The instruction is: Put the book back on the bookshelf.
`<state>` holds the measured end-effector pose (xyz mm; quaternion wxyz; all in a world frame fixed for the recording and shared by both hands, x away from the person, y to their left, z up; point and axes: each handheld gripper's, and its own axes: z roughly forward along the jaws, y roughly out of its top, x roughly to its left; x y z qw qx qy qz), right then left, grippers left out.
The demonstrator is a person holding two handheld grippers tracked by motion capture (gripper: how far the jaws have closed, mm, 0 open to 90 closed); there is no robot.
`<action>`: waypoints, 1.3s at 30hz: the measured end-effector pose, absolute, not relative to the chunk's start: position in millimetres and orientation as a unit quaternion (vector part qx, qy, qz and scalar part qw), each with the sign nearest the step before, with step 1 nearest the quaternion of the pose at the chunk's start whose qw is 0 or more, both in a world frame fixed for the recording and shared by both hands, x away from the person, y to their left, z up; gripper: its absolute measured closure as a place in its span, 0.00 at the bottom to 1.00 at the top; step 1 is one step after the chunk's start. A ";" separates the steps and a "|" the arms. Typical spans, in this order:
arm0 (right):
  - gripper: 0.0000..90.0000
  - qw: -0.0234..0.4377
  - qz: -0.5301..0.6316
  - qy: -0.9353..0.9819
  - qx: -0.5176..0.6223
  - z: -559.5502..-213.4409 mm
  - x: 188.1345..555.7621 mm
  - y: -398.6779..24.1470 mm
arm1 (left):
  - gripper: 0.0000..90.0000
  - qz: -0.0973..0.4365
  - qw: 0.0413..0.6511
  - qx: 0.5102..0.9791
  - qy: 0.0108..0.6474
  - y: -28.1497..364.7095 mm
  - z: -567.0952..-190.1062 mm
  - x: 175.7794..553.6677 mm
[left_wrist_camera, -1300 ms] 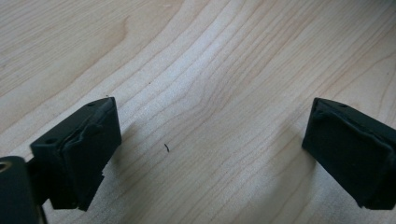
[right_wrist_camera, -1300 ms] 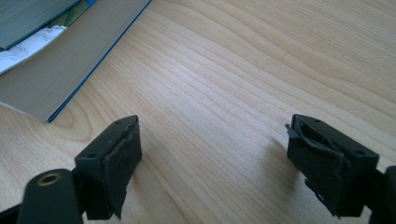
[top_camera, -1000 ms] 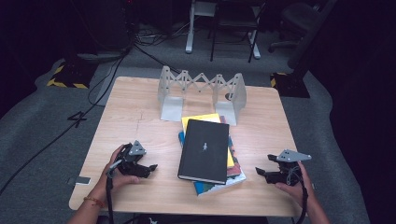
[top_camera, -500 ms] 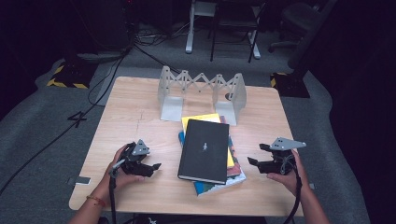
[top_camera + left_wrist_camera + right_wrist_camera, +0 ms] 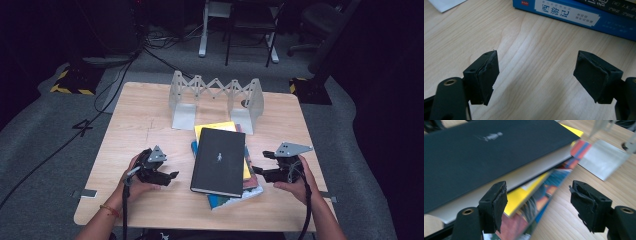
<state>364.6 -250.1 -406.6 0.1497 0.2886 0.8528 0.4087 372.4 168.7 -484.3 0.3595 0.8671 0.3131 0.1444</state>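
Books sit in a pile near the middle of the surface [image 5: 150,105], a little toward your side. The black book [image 5: 219,161] lies flat on top. Under it you can see a yellow book [image 5: 216,127], a blue book [image 5: 564,15] and a colourful one [image 5: 250,182] poking out at the 4 o'clock corner.

Your right gripper [image 5: 261,171] is at 3 o'clock from the pile, just beside it, and it points at the books. In the right gripper view its fingers [image 5: 495,206] stand apart. They have just been closing a little. The edge of the pile is right in front of them, but the fingers do not press on any book.

Your left gripper [image 5: 169,176] is at 9 o'clock from the pile, near it but not touching. Its fingers [image 5: 486,76] are wide, with only bare wood between them. In the left gripper view the blue book lies ahead of them.

Behind the pile, at 12 o'clock, a grey folding book rack [image 5: 215,95] stands up, just beside the yellow book.

Your two hands hold the grippers from the near edge of the surface.
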 end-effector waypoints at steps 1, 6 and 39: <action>0.33 0.147 0.412 0.852 0.285 -405.4 364.4 -248.3 | 0.22 0.151 0.357 0.868 0.311 165.8 -483.6 373.2; 0.32 0.142 0.426 0.848 0.281 -399.8 364.6 -241.7 | 0.22 0.157 0.359 0.866 0.309 156.7 -477.3 380.1; 0.04 0.020 0.438 0.844 0.310 -427.8 398.0 -217.3 | 0.23 0.185 0.370 0.865 0.284 130.7 -468.0 399.6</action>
